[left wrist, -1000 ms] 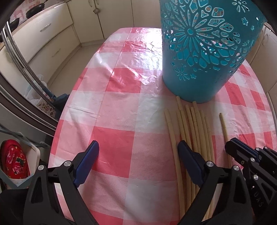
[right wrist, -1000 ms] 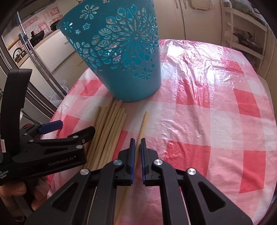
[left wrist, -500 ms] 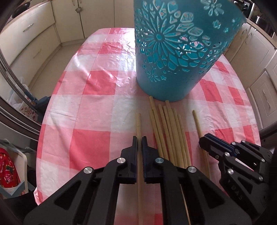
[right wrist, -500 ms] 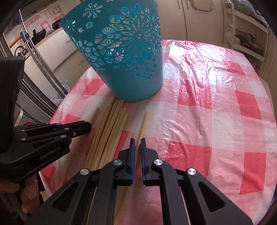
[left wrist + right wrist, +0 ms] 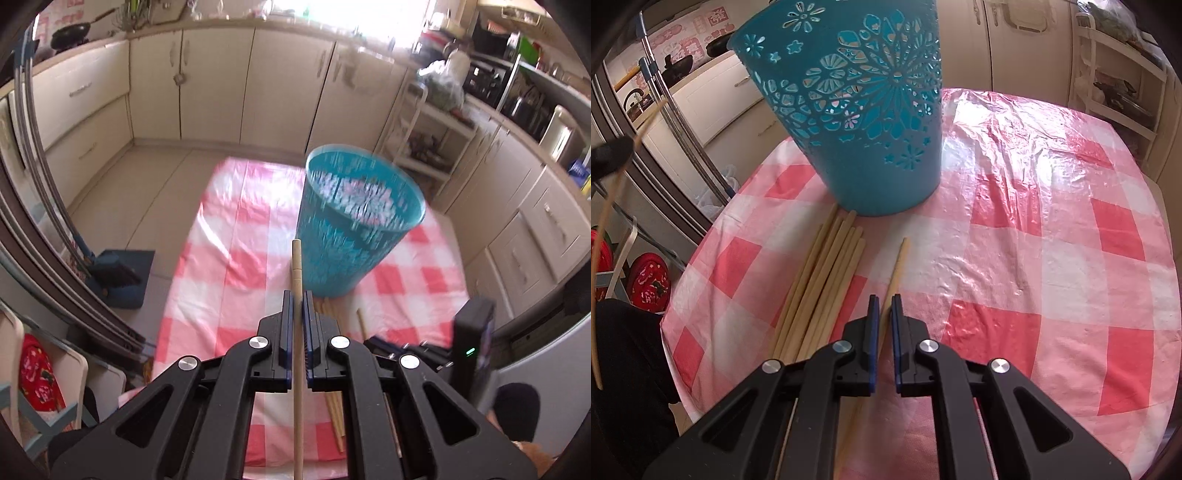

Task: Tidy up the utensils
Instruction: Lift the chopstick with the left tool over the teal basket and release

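The left wrist view looks down from well above the table; the left gripper [image 5: 297, 302] is clamped on one wooden chopstick [image 5: 296, 266], whose tip sticks out ahead of the jaws toward the near wall of the teal basket [image 5: 354, 254]; only this view shows the basket's open mouth, blurred, and nothing clear inside it; it also shows the right gripper [image 5: 373, 341] low at the right, below the left claw, partly hidden behind the left claw's frame, so its jaws cannot be read from here.

The right wrist view sits close to the checked tablecloth [image 5: 1052, 258] and gives what the other view hides: the right gripper [image 5: 882, 306] is closed on a single chopstick [image 5: 899, 258] that lies flat on the cloth, running forward from the jaws toward the basket's foot without reaching it; just to the left of that claw lies a bundle of loose chopsticks [image 5: 827, 269], about seven as far as the overlap lets me count, their far ends close against the basket's base; at the far left edge the lifted chopstick appears, blurred and bent by the lens, high above the cloth.

Counted: one basket, two grippers, one chopstick in each claw, and the one bundle on the cloth.
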Tool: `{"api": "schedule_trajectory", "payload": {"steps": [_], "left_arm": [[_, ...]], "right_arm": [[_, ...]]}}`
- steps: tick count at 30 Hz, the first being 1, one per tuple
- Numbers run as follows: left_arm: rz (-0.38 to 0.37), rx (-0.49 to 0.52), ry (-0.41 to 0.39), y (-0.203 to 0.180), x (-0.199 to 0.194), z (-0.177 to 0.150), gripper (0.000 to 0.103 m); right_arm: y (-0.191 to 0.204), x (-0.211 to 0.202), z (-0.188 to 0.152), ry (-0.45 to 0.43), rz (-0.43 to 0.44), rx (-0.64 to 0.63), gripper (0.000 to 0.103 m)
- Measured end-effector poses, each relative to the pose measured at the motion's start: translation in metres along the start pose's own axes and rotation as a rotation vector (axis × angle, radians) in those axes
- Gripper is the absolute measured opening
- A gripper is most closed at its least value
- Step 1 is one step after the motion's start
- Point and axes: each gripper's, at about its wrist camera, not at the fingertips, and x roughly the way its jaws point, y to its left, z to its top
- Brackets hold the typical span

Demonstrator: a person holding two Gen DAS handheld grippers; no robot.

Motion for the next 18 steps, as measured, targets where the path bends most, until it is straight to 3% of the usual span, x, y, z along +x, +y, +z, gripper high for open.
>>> {"api": "schedule_trajectory", "payload": {"steps": [9, 13, 18], "left_arm": [[-0.094, 0.005, -0.183, -0.010, -0.076, 0.060, 0.005], [-0.129, 0.011, -0.264, -0.020, -0.090, 0.088, 0.005], [-0.158, 0.017, -0.344, -0.042, -0.079, 0.120, 0.005]], "right_arm": [[0.002, 0.000, -0.001, -0.001, -0.009, -0.008, 0.007], [0.003, 0.000, -0.001, -0.002, -0.011, -0.007, 0.007], [0.001, 0.001, 0.000, -0.001, -0.002, 0.002, 0.007]]}}
